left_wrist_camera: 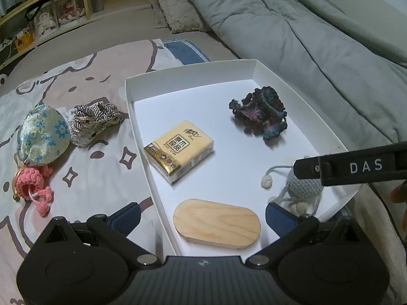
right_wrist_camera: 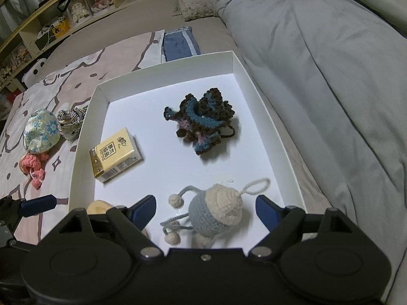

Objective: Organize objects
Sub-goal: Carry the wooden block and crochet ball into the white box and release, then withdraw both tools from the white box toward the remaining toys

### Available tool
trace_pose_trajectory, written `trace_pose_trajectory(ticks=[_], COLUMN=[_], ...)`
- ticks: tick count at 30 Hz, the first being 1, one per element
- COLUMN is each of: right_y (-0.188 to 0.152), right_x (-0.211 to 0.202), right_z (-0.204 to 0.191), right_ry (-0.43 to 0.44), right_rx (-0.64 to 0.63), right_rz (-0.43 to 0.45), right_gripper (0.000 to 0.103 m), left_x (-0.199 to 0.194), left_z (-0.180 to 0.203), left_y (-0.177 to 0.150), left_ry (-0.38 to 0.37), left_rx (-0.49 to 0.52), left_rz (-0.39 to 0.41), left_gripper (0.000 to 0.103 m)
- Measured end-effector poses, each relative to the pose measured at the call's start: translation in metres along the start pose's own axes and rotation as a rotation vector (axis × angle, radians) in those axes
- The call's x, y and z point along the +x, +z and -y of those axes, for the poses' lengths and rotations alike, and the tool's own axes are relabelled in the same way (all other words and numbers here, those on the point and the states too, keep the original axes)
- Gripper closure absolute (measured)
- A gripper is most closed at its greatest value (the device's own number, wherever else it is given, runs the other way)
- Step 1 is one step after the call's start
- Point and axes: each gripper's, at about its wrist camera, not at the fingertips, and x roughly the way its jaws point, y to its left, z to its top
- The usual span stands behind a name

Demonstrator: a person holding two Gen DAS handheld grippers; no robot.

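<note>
A white tray [left_wrist_camera: 132, 106] lies on the bed. In it are a yellow tissue pack [left_wrist_camera: 178, 150], a dark crochet piece [left_wrist_camera: 259, 114], an oval wooden block [left_wrist_camera: 216, 223] and a blue-and-cream crochet doll [right_wrist_camera: 216, 211]. My left gripper [left_wrist_camera: 202, 216] is open, its fingers either side of the wooden block and the tray's left wall. My right gripper [right_wrist_camera: 206, 208] is open with the doll lying between its fingers. Left of the tray on the bedsheet lie a floral pouch [left_wrist_camera: 42, 137], a braided cord bundle [left_wrist_camera: 94, 119] and a pink crochet charm [left_wrist_camera: 31, 185].
A grey duvet [left_wrist_camera: 305, 38] is bunched along the tray's right side. A fluffy pillow [left_wrist_camera: 173, 12] lies at the head of the bed. A wooden shelf [left_wrist_camera: 45, 17] with boxes runs along the far left. The cartoon-print bedsheet [left_wrist_camera: 96, 167] stretches left of the tray.
</note>
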Motion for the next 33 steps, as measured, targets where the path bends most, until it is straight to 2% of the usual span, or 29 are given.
trace_pose_trajectory(ticks=[10,24,30,33], right_y=[0.0,0.0,0.0,0.001], right_x=[-0.006,-0.01,-0.013,-0.018], right_z=[-0.001,-0.005,-0.011,-0.015], right_ry=[-0.006,-0.028,-0.029,-0.04], right_rx=[-0.003,-0.019,-0.043,-0.061], right_rz=[0.015,0.062,0.101,0.153], right_gripper=[0.017,0.013,0.006,0.002], left_x=[-0.007,-0.015,-0.018,-0.023], left_z=[-0.018,-0.055,-0.071,-0.08], left_y=[0.003,0.009,0.012,0.012], left_ry=[0.005,0.053,0.07,0.083], left_rx=[-0.053,-0.142,-0.173,-0.177], left_rz=[-0.007,0.031,0.05,0.067], left_gripper=[0.0,0.0,0.0,0.0])
